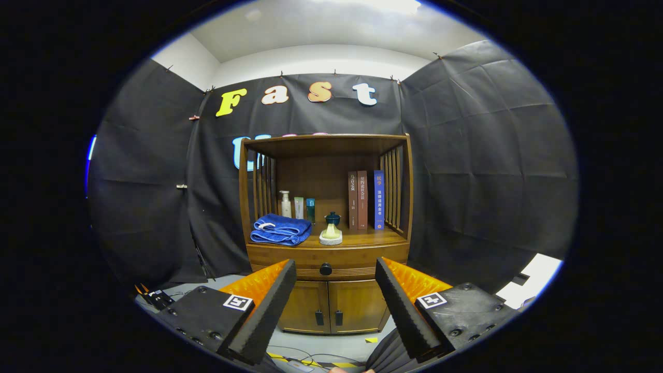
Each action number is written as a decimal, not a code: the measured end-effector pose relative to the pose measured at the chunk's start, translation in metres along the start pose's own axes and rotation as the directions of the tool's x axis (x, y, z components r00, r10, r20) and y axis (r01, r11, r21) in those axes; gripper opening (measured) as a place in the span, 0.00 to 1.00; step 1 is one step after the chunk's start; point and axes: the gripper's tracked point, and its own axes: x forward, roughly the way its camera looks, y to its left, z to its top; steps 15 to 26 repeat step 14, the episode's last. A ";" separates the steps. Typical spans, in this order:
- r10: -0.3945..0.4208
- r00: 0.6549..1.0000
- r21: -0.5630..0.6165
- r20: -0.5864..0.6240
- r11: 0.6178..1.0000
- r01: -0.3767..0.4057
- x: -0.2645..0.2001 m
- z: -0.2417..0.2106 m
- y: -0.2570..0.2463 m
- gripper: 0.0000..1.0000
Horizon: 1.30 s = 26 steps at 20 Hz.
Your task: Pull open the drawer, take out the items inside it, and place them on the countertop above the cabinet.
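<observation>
Drawer (327, 263) sits shut in the cabinet (325, 295), its long front running crosswise to the fingers, its round dark knob (325, 269) straight ahead and centred in the gap between them, well beyond the tips. Gripper (335, 270) fingers are spread wide, holding nothing. Countertop (370, 238) above carries a folded blue towel (281, 229), bottles, a small pot and books; drawer contents are hidden.

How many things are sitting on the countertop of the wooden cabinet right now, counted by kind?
Upright books: 3
Bottles and tubes at the back: 3
Folded blue towel: 1
Small dark lidded pot on a pale round base: 1
Total: 8
The tool is open, short of the closed drawer's round black knob.
</observation>
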 end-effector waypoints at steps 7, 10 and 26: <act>0.049 0.998 0.002 -0.040 0.999 -0.048 0.017 -0.006 0.021 1.00; 0.075 0.996 0.014 -0.049 0.997 -0.075 0.026 -0.011 0.031 1.00; 0.094 0.993 0.015 -0.074 0.996 -0.093 0.035 -0.017 0.033 1.00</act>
